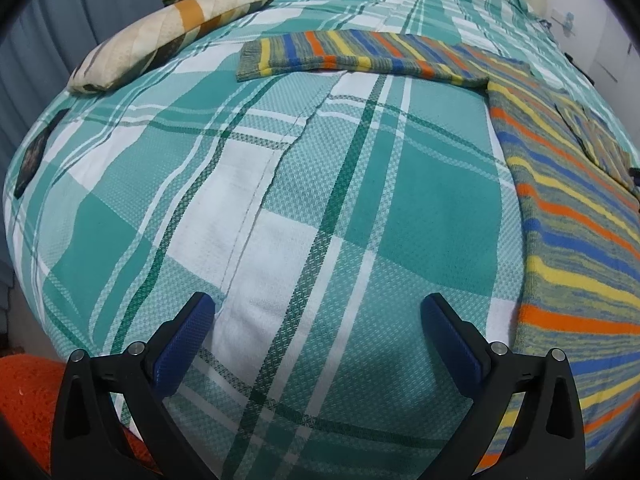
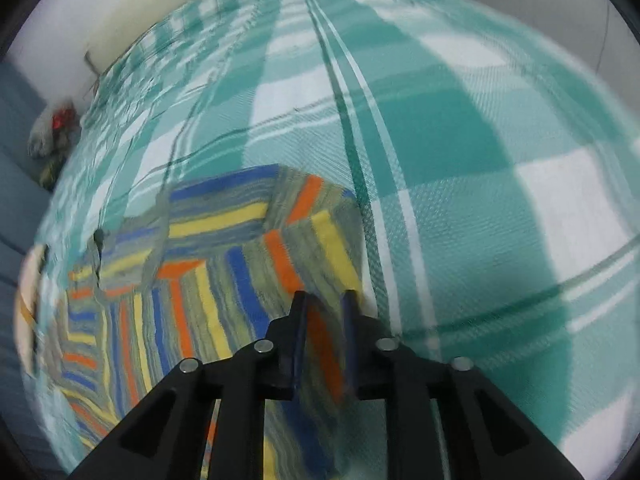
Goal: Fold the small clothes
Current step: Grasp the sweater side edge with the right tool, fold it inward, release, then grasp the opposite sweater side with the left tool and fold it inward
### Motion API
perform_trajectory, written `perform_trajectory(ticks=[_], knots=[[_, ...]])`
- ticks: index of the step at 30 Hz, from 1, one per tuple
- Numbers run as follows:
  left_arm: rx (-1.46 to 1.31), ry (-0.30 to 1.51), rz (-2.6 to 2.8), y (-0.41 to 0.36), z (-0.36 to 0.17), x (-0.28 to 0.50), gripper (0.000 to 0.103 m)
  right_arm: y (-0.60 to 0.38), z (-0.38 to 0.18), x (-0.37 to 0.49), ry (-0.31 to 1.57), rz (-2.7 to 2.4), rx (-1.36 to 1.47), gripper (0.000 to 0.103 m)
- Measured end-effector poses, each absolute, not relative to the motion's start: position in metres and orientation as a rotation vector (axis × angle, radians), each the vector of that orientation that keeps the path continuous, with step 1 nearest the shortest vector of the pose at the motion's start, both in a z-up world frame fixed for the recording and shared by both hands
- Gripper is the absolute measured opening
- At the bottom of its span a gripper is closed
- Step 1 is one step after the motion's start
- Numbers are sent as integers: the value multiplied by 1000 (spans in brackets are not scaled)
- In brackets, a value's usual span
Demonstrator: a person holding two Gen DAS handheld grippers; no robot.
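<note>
We hold the sweater's (image 2: 224, 280) near edge pinched in the right gripper (image 2: 325, 298), its fingers narrow with knit between them, while the left gripper (image 1: 318, 312) hovers wide and empty over the bed (image 1: 280, 208). To fold well, we judge the left should grip the opposite edge so both lift evenly. The sweater lies flat on the bed, one sleeve (image 1: 360, 58) stretched sideways toward the pillow (image 1: 160, 36), its body running away from us.

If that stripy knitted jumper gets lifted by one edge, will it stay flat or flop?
Probably flop: the striped sweater is soft knit and already lies folded over itself. It likely drags rather than slides on the textured checked bedspread. The right gripper has fabric between its nearly closed fingers.
</note>
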State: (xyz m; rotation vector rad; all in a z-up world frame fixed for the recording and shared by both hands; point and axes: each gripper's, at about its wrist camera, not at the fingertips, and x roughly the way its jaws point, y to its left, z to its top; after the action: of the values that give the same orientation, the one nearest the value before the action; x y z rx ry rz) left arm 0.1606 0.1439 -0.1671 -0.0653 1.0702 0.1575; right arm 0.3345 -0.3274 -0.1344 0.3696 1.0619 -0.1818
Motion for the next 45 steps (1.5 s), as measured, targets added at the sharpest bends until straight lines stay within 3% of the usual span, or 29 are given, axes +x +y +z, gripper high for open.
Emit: perform_trajectory(ticks=[3, 10, 11, 12, 14, 20, 23, 25, 40, 45], knots=[[-56, 1067, 152, 143, -167, 161, 103, -302, -115, 307, 1032, -106, 272, 32], [-38, 1036, 109, 144, -168, 152, 103, -261, -125, 210, 1099, -23, 207, 33], [-27, 1033, 109, 143, -168, 151, 103, -257, -117, 190, 1056, -34, 204, 37], [-12, 1029, 113, 141, -169, 150, 103, -256, -111, 174, 1017, -50, 200, 55], [18, 1019, 116, 137, -169, 148, 103, -254, -100, 138, 956, -101, 198, 80], [4, 1020, 124, 138, -169, 149, 103, -258, -110, 64, 943, -262, 78, 81], [-15, 1026, 113, 141, -167, 148, 103, -284, -145, 58, 1032, -338, 148, 102], [-39, 1035, 101, 143, -164, 148, 103, -298, -152, 49, 984, -319, 248, 103], [-170, 994, -27, 141, -144, 147, 103, -287, -158, 48, 944, -345, 157, 103], [-410, 992, -93, 183, -130, 169, 102, -285, -158, 48, 940, -348, 146, 103]])
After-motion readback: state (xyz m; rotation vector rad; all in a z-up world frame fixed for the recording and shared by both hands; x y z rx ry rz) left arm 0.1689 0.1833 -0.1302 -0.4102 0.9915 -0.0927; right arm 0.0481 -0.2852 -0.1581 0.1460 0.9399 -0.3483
